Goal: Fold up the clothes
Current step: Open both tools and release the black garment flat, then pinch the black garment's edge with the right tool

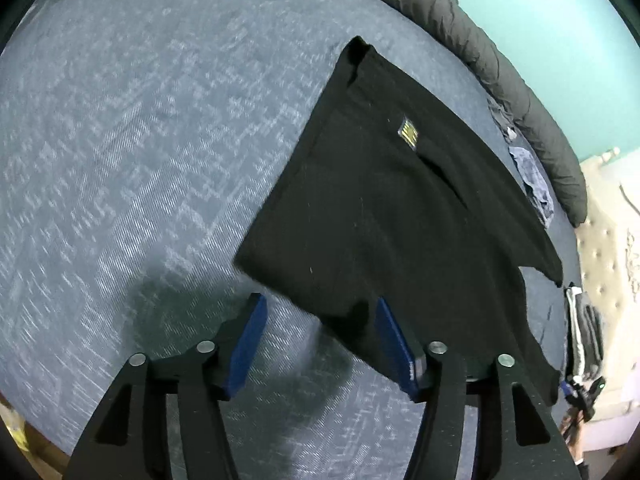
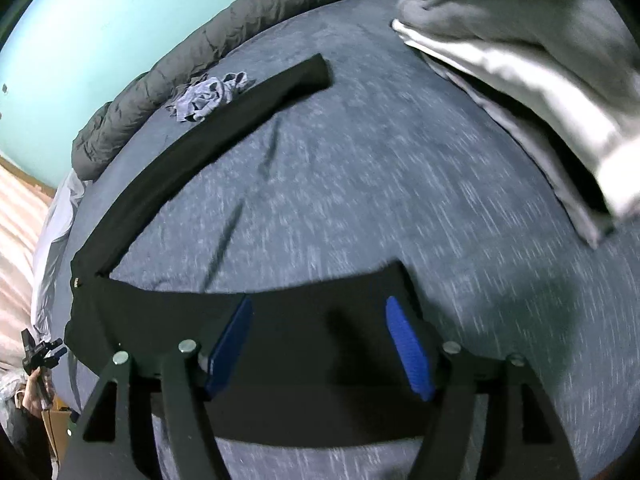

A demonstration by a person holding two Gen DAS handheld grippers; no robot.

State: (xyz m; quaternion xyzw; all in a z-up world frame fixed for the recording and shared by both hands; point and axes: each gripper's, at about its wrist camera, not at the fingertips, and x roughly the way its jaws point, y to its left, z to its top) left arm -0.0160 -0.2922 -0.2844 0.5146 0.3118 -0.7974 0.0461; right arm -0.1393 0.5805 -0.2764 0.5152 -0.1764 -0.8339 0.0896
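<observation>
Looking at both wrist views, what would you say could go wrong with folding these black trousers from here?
1. Both grippers, left and right, stand open, so the black trousers are unheld; a closing pinch could also catch the blue bedsheet.
2. The legs lie splayed in a V, so the fold may come out crooked.
3. The crumpled grey cloth touching one leg might get dragged along.

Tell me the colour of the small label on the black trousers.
Gold or yellow label on the black trousers, clearest in the left wrist view.
</observation>
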